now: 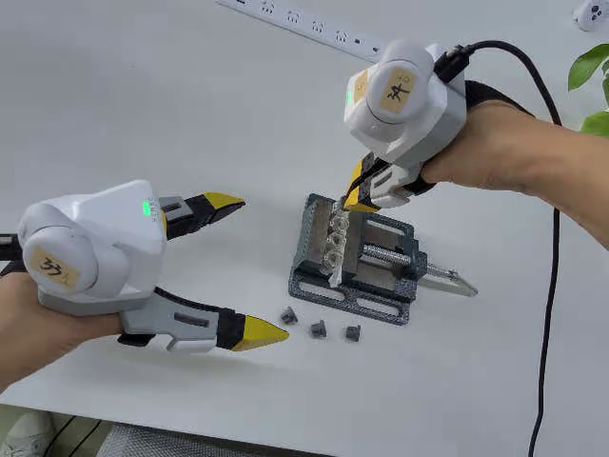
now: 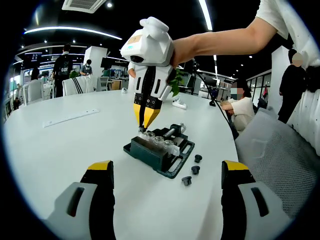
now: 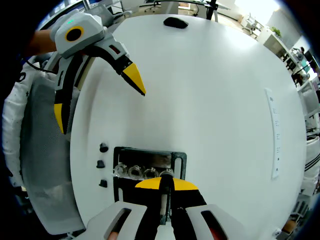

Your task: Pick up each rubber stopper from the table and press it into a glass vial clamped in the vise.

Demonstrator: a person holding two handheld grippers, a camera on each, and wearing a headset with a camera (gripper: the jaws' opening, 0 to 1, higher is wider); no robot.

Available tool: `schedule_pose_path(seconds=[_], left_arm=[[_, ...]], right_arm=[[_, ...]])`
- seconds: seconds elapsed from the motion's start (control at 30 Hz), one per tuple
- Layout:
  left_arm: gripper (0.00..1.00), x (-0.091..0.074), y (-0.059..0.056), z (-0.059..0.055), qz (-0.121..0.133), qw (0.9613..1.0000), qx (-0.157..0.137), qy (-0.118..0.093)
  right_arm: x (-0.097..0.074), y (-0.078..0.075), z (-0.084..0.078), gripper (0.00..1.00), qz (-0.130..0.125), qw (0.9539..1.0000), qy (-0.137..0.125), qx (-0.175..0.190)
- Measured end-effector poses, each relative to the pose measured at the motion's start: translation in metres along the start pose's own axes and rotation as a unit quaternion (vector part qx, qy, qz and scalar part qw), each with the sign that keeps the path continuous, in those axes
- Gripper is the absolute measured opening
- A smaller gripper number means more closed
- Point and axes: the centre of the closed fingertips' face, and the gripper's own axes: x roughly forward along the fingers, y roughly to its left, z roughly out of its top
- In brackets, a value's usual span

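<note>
three stoppers [image 1: 318,329] lie in a short row on the white desk [image 1: 143,95], just beside the near foot of the vise [image 1: 381,286] and a little apart from each other. bare desk lies on the far and left sides of the vise; the near edge of the desk runs close below the left tool [image 1: 259,267]. a power strip [image 1: 304,24] lies well off at the far side, and a black cable [image 1: 547,286] trails down the right.

the left tool hovers left of the vise, spread wide and holding nothing. the right tool [image 1: 357,198] points down at the row of glass vials [image 1: 338,238] clamped in the vise, its yellow tips pressed together right at one end vial; i cannot tell whether a stopper sits between them.

a mesh chair [image 2: 280,150] stands by the desk, with people and ceiling lights behind.
</note>
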Motion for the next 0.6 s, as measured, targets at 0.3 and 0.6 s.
schedule_pose_path(seconds=[0.3,0.6], left_arm=[[0.87,-0.0003,0.0010,0.0007,0.002,1.0000,0.000,0.000],[0.87,0.0022,-0.0012,0.0023,-0.001,1.0000,0.000,-0.001]], right_arm=[[0.0011,0.0001,0.0012,0.01,0.001,0.9999,0.015,-0.008],[0.0018,-0.0011,0.0002,0.01,-0.003,0.9997,0.019,-0.013]])
